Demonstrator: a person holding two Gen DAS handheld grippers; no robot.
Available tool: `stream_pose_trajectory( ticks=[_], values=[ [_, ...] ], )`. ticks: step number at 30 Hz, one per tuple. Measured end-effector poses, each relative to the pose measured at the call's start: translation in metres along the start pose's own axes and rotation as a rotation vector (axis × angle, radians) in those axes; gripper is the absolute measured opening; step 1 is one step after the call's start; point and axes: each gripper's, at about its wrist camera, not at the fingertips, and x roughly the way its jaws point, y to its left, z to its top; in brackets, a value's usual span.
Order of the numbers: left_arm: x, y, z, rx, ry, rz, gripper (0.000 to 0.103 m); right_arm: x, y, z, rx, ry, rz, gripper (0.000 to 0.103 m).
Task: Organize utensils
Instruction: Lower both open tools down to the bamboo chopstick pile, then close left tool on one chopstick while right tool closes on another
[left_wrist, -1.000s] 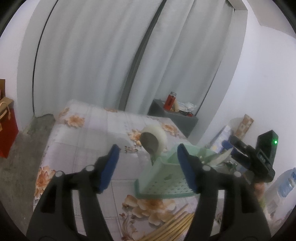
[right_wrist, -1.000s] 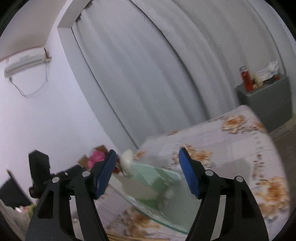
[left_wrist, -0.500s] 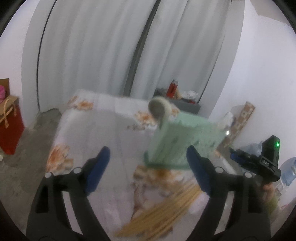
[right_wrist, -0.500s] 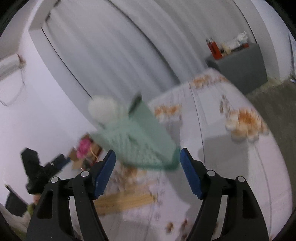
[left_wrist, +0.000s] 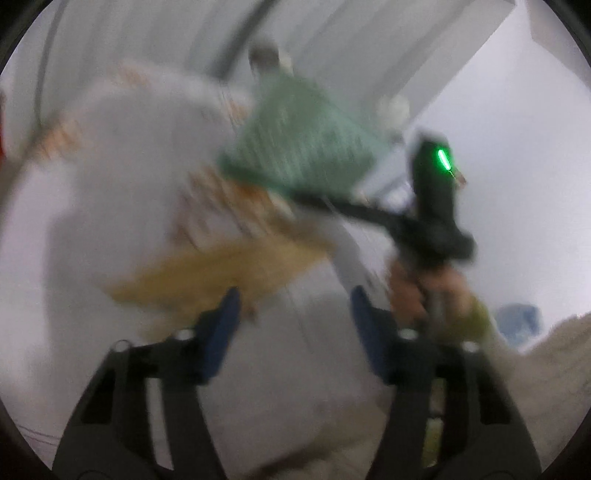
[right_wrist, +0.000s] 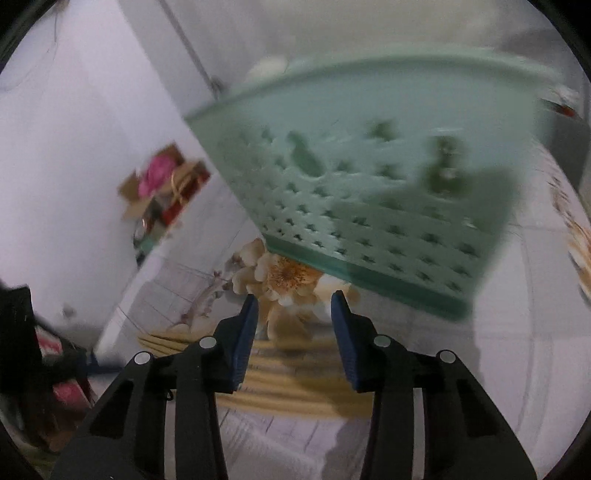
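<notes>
A pile of several wooden chopsticks (left_wrist: 221, 269) lies on the floral tablecloth (left_wrist: 110, 166), in front of a pale green perforated basket (left_wrist: 303, 147). The left wrist view is heavily blurred. My left gripper (left_wrist: 293, 317) hovers just short of the pile, its jaws closing with nothing between them. In the right wrist view the chopsticks (right_wrist: 288, 384) lie under and behind my right gripper (right_wrist: 293, 308), whose jaws are also closing on nothing. The basket (right_wrist: 369, 192) looms close ahead of it. The other hand-held gripper (left_wrist: 432, 206) and a hand show at the right of the left wrist view.
A roll of tape (left_wrist: 264, 59) sits behind the basket. Boxes and a pink item (right_wrist: 162, 181) lie on the floor by the white wall. Grey curtains hang behind the table. A water bottle (left_wrist: 517, 317) stands low at the right.
Both grippers have dropped and tilted down toward the table. The chopsticks and basket now fill the views. Both pairs of jaws have narrowed.
</notes>
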Motion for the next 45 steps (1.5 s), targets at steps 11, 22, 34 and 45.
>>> stream_pose_trajectory(
  ticks=[11,22,34,45],
  values=[
    [0.023,0.049,0.021,-0.187,-0.02,0.108,0.022,0.003,0.01,-0.022,-0.022,0.093,-0.1,0.032],
    [0.025,0.076,0.067,-0.175,-0.073,0.234,0.022,-0.005,0.053,-0.071,0.095,0.165,0.039,0.019],
    [0.033,0.034,0.044,-0.04,-0.015,0.243,0.026,-0.009,0.036,-0.063,0.145,0.131,0.029,0.019],
    [0.053,0.016,0.04,0.081,-0.021,0.381,0.019,0.002,0.051,-0.06,0.039,0.106,-0.069,0.014]
  ],
)
